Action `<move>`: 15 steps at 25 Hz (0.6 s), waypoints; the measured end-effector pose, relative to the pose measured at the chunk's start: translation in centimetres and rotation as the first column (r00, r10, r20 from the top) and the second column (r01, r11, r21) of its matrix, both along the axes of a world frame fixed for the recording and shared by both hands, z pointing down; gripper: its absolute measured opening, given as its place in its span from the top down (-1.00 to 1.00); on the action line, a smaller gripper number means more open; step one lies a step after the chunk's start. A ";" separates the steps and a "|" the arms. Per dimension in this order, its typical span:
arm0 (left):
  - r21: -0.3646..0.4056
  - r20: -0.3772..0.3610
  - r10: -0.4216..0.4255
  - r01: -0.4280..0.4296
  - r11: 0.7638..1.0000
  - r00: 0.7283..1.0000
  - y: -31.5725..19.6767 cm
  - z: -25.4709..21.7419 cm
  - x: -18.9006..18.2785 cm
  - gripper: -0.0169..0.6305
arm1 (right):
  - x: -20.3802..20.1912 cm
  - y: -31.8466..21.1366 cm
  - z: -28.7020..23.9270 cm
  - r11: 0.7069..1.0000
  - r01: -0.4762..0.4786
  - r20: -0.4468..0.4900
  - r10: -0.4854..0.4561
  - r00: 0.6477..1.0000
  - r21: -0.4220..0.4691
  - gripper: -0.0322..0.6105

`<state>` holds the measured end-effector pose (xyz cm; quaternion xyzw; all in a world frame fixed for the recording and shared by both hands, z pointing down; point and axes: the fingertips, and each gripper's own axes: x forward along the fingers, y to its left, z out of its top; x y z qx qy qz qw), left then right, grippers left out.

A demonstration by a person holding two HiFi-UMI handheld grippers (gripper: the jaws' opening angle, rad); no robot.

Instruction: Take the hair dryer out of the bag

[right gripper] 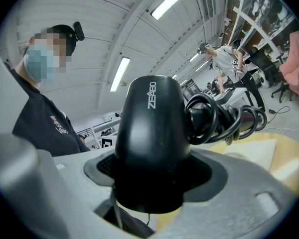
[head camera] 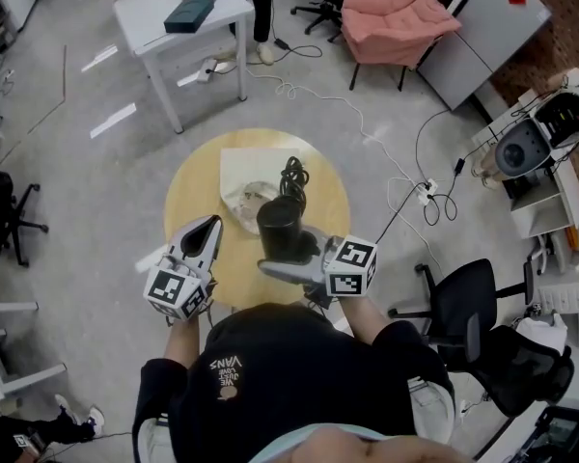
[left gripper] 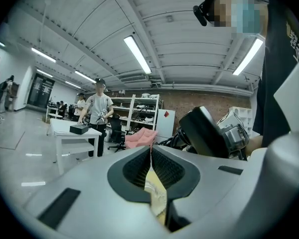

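Two grippers are over the round wooden table. The right gripper has its jaws closed on the black hair dryer and holds it over the table, just right of the pale bag. The coiled cord sits at the far side of the dryer. The left gripper is at the near left of the bag. Its jaws are pressed together on a thin pale strip, probably an edge of the bag.
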<state>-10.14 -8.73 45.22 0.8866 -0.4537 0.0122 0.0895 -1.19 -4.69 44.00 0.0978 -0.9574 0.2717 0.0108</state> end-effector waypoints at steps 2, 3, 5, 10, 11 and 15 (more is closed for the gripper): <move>0.000 -0.006 -0.006 0.006 1.000 1.000 0.4 -0.2 -0.2 0.89 | 0.0 0.1 0.0 1.000 -0.001 -0.004 0.001 1.000 0.003 -0.21; 0.000 -0.008 -0.008 0.008 1.000 1.000 0.6 -0.3 -0.2 0.89 | 0.0 0.1 0.0 1.000 -0.002 -0.005 0.002 1.000 0.004 -0.21; -0.001 -0.011 -0.011 0.011 1.000 1.000 1.1 -0.2 -0.3 0.90 | 0.1 0.2 0.0 1.000 -0.006 -0.004 0.006 1.000 0.002 -0.21; -0.011 -0.017 -0.011 0.011 1.000 1.000 1.3 0.4 -0.6 0.91 | -0.2 0.2 0.4 1.000 -0.007 -0.006 0.007 1.000 -0.008 -0.21; -0.011 -0.014 -0.009 0.008 1.000 1.000 1.4 0.4 -0.5 0.91 | -0.2 0.2 0.5 1.000 -0.008 -0.007 0.008 1.000 -0.010 -0.21; -0.023 -0.007 0.007 -0.008 1.000 1.000 1.8 0.7 -0.1 0.91 | -0.3 0.4 0.6 1.000 -0.014 -0.007 0.014 1.000 -0.020 -0.21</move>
